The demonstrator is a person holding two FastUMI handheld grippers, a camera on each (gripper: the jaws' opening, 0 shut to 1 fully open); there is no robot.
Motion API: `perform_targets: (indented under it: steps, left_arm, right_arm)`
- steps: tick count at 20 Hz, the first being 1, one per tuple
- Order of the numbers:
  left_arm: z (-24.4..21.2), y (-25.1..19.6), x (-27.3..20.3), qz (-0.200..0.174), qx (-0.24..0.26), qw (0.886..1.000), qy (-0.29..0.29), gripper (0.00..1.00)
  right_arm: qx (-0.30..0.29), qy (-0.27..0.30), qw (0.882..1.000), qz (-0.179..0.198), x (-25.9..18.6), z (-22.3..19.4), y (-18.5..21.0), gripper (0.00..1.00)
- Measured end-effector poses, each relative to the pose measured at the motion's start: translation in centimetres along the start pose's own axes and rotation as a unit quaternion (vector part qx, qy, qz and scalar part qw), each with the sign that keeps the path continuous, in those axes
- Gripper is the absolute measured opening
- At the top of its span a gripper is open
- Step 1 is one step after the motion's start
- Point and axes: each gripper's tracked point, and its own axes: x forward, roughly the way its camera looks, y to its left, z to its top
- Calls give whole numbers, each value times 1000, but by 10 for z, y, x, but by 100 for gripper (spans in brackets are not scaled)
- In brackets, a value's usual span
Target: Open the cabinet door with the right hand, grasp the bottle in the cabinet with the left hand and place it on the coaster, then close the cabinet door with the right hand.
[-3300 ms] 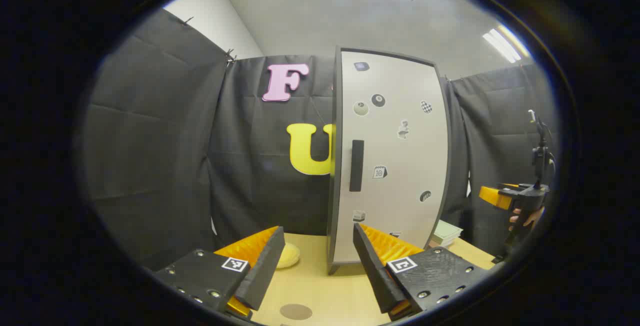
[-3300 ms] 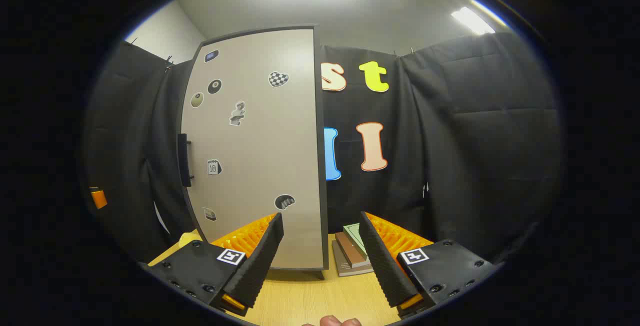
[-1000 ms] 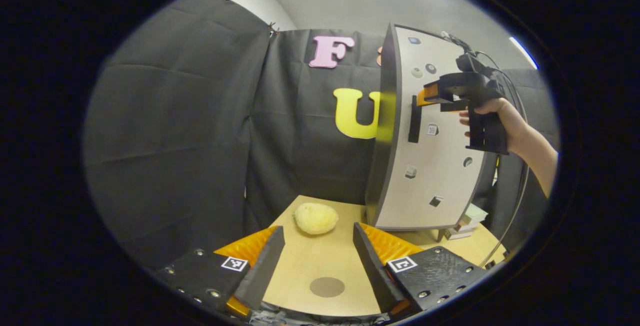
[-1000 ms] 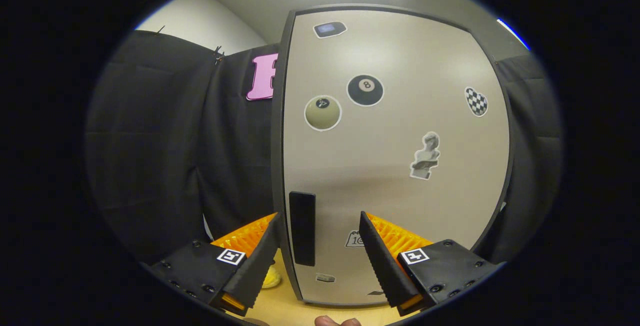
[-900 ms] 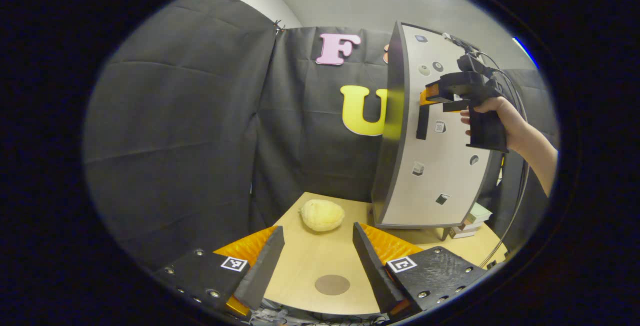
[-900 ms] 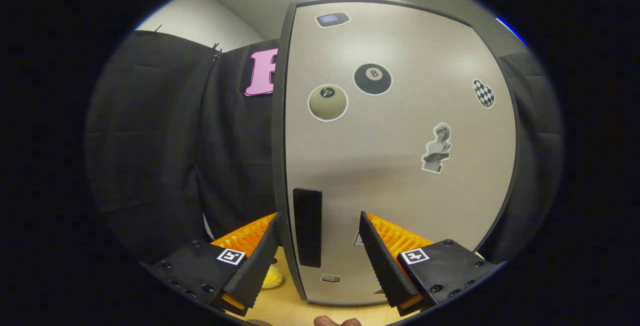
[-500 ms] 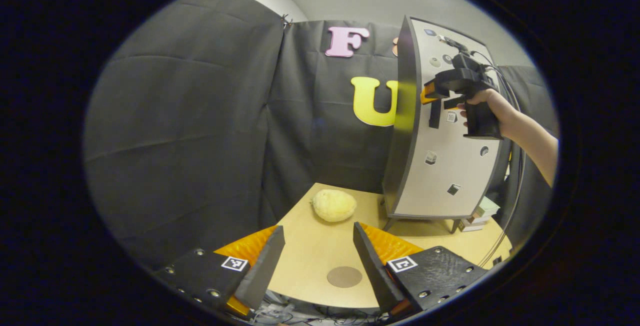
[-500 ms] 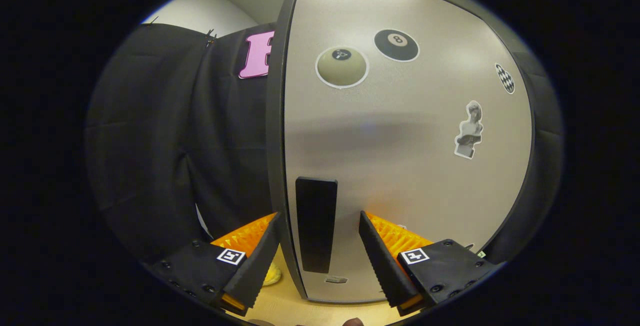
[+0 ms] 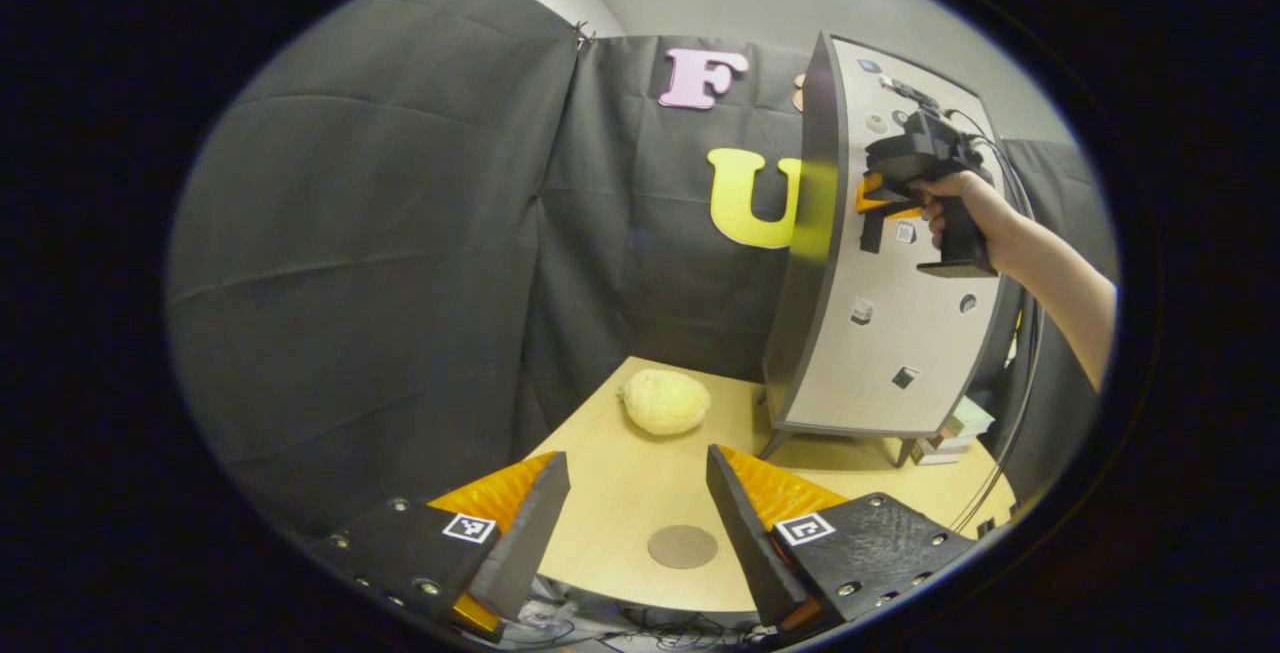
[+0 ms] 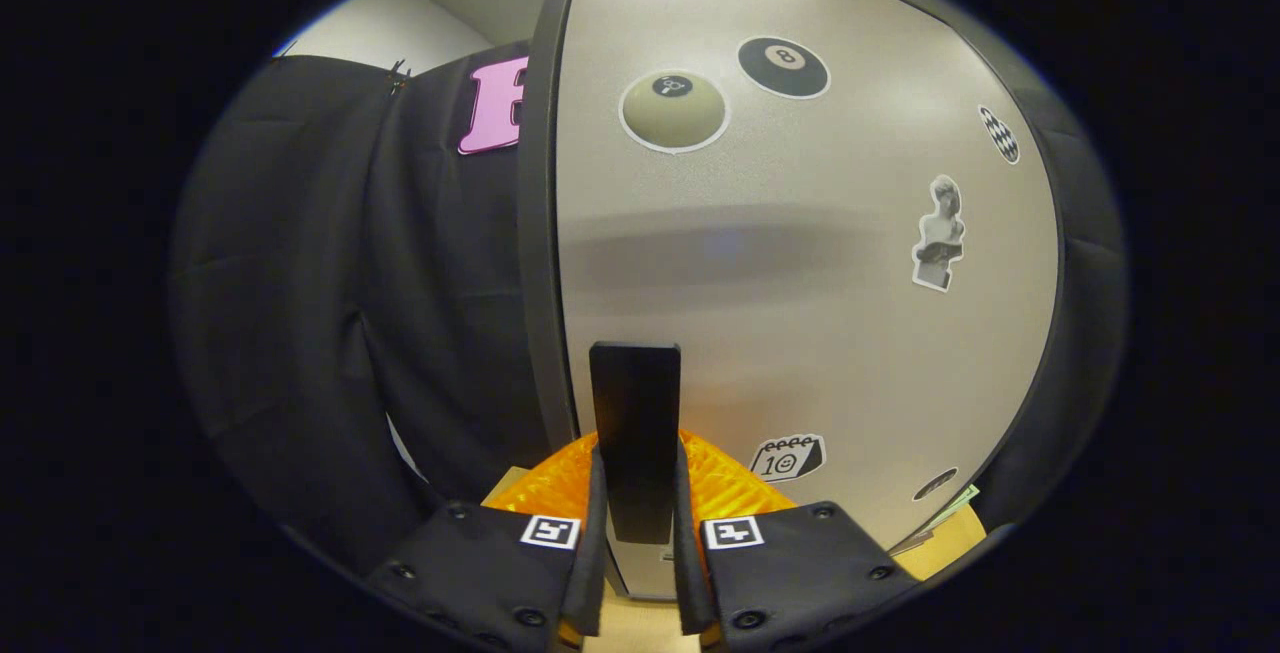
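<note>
The cabinet door (image 10: 800,263) is light grey with a black handle (image 10: 634,433). The coaster (image 9: 682,546) is brown. The table (image 9: 620,493) looks like pale wood.

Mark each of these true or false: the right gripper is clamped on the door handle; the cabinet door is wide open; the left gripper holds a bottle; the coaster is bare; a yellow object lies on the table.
1. The right gripper is clamped on the door handle. True.
2. The cabinet door is wide open. False: it looks shut.
3. The left gripper holds a bottle. False: it is open and holds nothing.
4. The coaster is bare. True.
5. A yellow object lies on the table. True.
</note>
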Motion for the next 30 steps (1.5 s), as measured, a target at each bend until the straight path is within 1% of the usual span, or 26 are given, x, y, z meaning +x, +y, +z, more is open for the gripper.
perform_targets:
  steps: [1, 2, 3, 4, 5, 6, 7, 8, 9, 10, 12, 15, 16, 17, 19, 21, 22, 23, 24, 25, 26, 27, 28, 29, 30]
  left_arm:
    - [-3, 0, -2, 0, -2, 1000, 2, 82]
    - [-4, -1, -3, 0, -1, 1000, 3, 86]
    - [-4, -2, -3, -1, 2, 1000, 3, 85]
    - [-3, -3, -3, -1, 6, 1000, 3, 82]
    - [-3, -5, -1, -1, 10, 1000, 4, 82]
    - [-3, -7, 1, -1, 13, 1000, 4, 85]
    - [-2, -9, 3, -2, 13, 1000, 2, 86]
    - [0, -12, 4, -6, 9, 1000, 1, 82]
    - [-1, -17, 7, -10, 3, 1000, 0, 86]
    - [-1, -22, 9, -14, -2, 1000, 0, 86]
    - [-2, -28, 14, -18, -5, 1000, 4, 86]
    - [1, -33, 11, -26, -7, 1000, -2, 86]
    - [3, -34, 11, -29, -8, 1000, -5, 86]
    - [4, -34, 10, -30, -7, 999, -9, 83]
    - [14, -39, 6, -27, -4, 1000, -16, 86]
    - [27, -55, 4, -23, -5, 999, -27, 86]
    - [32, -66, 4, -22, -4, 999, -33, 82]
    - [34, -74, 0, -19, -1, 999, -37, 82]
    - [38, -80, -3, -15, 4, 999, -41, 85]
    - [41, -86, -8, -10, 7, 999, -45, 85]
    - [44, -94, -10, -9, 7, 999, -49, 85]
    - [46, -103, -13, -12, 5, 999, -51, 82]
    - [49, -112, -18, -17, 0, 999, -52, 83]
    - [54, -115, -18, -18, -3, 998, -53, 83]
    - [57, -122, -20, -18, -2, 998, -57, 83]
  right_arm:
    - [-6, -4, 1000, 3, 1, -2, 0, 27]
    - [-4, -10, 1000, 5, -2, 0, 0, 22]
    - [8, -13, 1000, 8, -1, -2, 0, 22]
    - [13, -21, 1000, 11, -1, -1, 1, 19]
    - [2, -23, 1000, 14, -2, -2, 1, 16]
    - [-7, -24, 1000, 17, -5, 0, 0, 16]
    - [-12, -22, 999, 24, -9, -3, 2, 16]
    - [-11, -20, 999, 32, -13, -4, 4, 14]
    - [-10, -20, 999, 39, -17, -3, 4, 14]
    - [-14, -21, 999, 43, -21, -3, 3, 14]
    - [-24, -22, 998, 54, -27, -4, 4, 16]
    - [-27, -15, 996, 79, -42, -7, 3, 16]
    - [-27, -13, 996, 88, -51, -7, 2, 14]
    - [-28, -11, 995, 97, -57, -8, -1, 16]
    - [-31, -12, 993, 116, -78, -11, -5, 16]
    - [-31, -11, 990, 137, -101, -12, -11, 14]
    - [-32, -8, 988, 149, -112, -12, -15, 14]
    - [-33, -4, 986, 162, -123, -13, -18, 14]
    - [-35, -1, 984, 173, -130, -14, -24, 14]
    - [-32, 1, 983, 183, -136, -15, -30, 16]
    - [-31, 2, 981, 191, -142, -16, -36, 14]
    - [-30, 3, 980, 198, -145, -17, -37, 16]
    - [-31, 4, 978, 205, -146, -16, -39, 14]
    - [-31, 8, 977, 212, -148, -17, -40, 16]
    - [-26, 12, 975, 219, -150, -17, -42, 14]
